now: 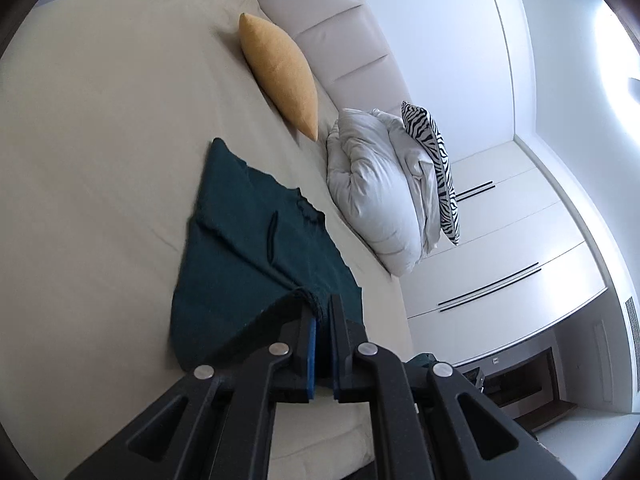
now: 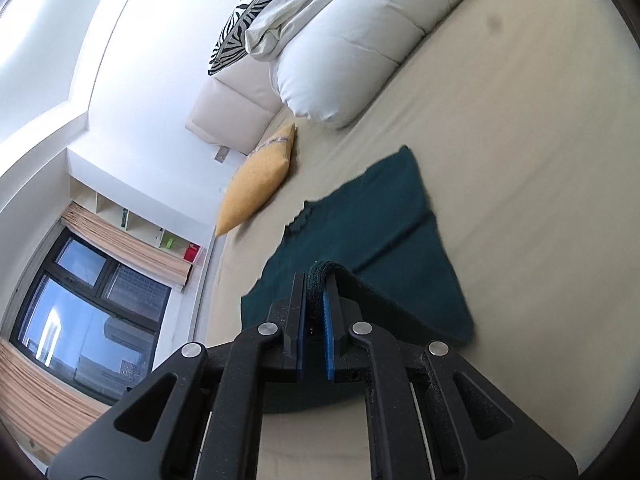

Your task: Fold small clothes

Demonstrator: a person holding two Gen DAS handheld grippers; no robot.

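Left wrist view is showing the left gripper (image 1: 323, 312) pinching, with its jaws nearly together, the near edge of a dark teal knitted garment (image 1: 256, 240), which is lying spread on the beige-sheeted bed (image 1: 100, 120) and lifting at the pinched edge. Beyond the garment, a mustard-yellow fabric cushion (image 1: 280, 76) is leaning against the cream padded headboard (image 1: 340, 32), with a folded white duvet (image 1: 376, 192) and a zebra-striped pillow (image 1: 436, 160) lying to its right. Right wrist view is showing the right gripper (image 2: 316, 292) clamping a rolled edge of the same garment (image 2: 368, 220) between its blue pads (image 2: 327, 312), the cloth sloping from the bed up to the jaws. A dark-framed window (image 2: 88, 312) with tan curtains is standing at the far left.
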